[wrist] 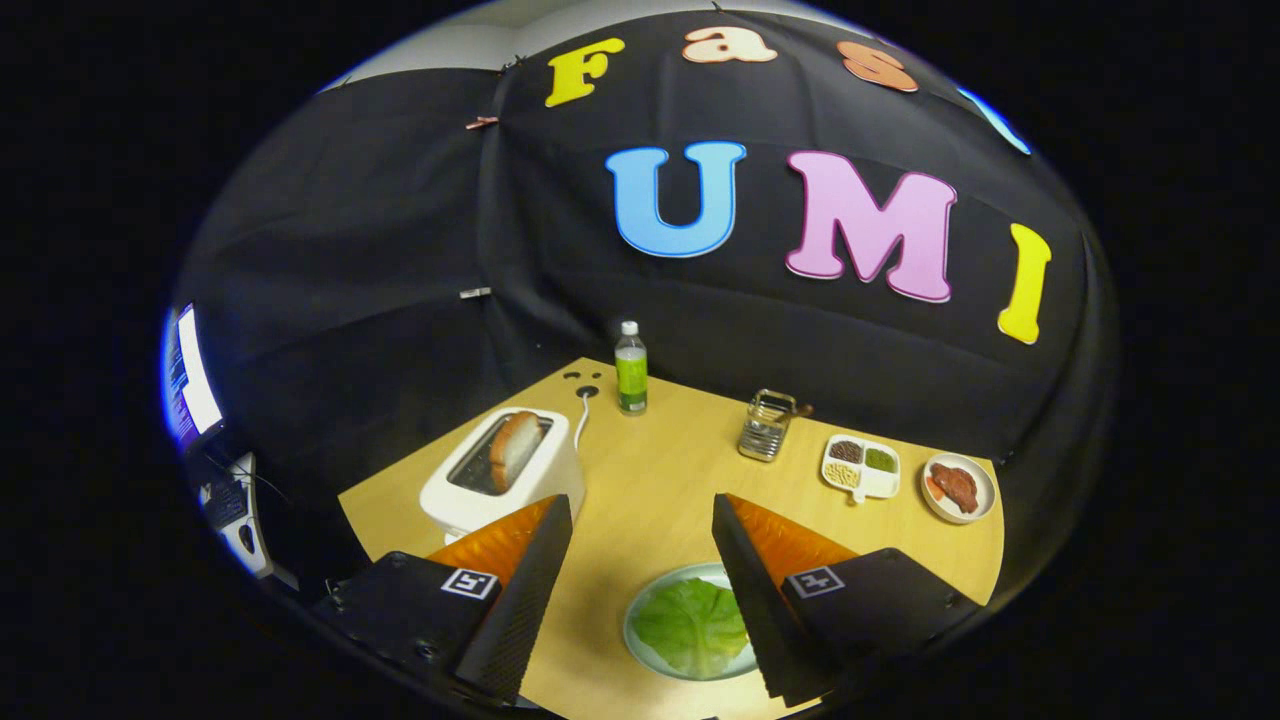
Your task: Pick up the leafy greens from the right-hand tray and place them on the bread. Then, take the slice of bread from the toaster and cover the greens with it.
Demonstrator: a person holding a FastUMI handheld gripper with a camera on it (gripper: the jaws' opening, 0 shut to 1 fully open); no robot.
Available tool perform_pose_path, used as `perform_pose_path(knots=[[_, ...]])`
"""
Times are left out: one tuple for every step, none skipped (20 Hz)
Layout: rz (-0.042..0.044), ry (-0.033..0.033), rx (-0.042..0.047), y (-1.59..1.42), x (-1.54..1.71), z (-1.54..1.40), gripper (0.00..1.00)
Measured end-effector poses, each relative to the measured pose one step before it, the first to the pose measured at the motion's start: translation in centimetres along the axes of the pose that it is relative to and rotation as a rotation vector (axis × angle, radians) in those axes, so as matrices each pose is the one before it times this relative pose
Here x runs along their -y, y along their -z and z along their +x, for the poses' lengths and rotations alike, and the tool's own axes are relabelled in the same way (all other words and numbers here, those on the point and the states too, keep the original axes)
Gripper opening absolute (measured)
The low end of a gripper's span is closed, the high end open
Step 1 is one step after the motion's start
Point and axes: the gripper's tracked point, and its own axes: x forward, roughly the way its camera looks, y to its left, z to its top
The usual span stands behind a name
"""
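A leaf of green lettuce (692,625) lies spread on a pale round plate (632,615) near the table's front edge, between my two fingers and close under the right one. Whatever lies under the leaf is hidden. My gripper (641,500) is open above the table with nothing between its fingers. A white toaster (470,505) stands just beyond the left finger, and a browned slice of bread (513,448) sticks up out of its slot.
On the wooden table (650,470) beyond the fingers stand a green-labelled bottle (631,370) and a metal rack (766,425). A white divided tray (860,467) and a plate of meat (958,487) sit at far right. A lit monitor (190,380) stands off the table's left.
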Motion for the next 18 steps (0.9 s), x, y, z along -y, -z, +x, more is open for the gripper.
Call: perform_pose_path(knots=[[-0.00309, -0.01801, 0.00564, -0.738, -1.295, 0.569, 0.89], [-0.00249, -0.01842, -0.00080, -0.406, -1.237, 0.556, 0.89], [0.00004, -0.01465, -0.00320, -0.216, -1.244, 0.519, 0.89], [0.00260, -0.01481, -0.00007, -0.186, -1.095, 0.637, 0.89], [0.00064, -0.01450, -0.00310, -0.051, -1.094, 0.672, 0.89], [-0.00170, -0.01085, -0.00633, 0.049, -0.969, 0.634, 0.89], [-0.00485, -0.00740, -0.00886, 0.157, -0.843, 0.664, 0.89], [-0.00517, -0.00075, -0.01107, 0.236, -0.610, 0.668, 0.89], [-0.00082, -0.00250, -0.00801, 0.250, -0.607, 0.718, 0.89], [0.00207, 0.00071, -0.00822, 0.291, -0.446, 0.726, 0.89], [0.00748, 0.00152, -0.00975, 0.290, -0.350, 0.775, 0.89], [0.01153, 0.00454, -0.00932, 0.367, -0.230, 0.809, 0.89], [0.01633, 0.00482, -0.01462, 0.371, -0.204, 0.769, 0.89], [0.01698, 0.00577, -0.00756, 0.240, -0.005, 0.860, 0.89], [0.01541, 0.01308, -0.01277, 0.213, 0.112, 0.934, 0.89], [0.01818, 0.00562, -0.01276, 0.271, -0.017, 0.893, 0.89], [0.01922, 0.00556, -0.01199, 0.377, -0.081, 0.985, 0.89], [0.01857, 0.00132, -0.01074, 0.156, -0.085, 0.776, 0.89]])
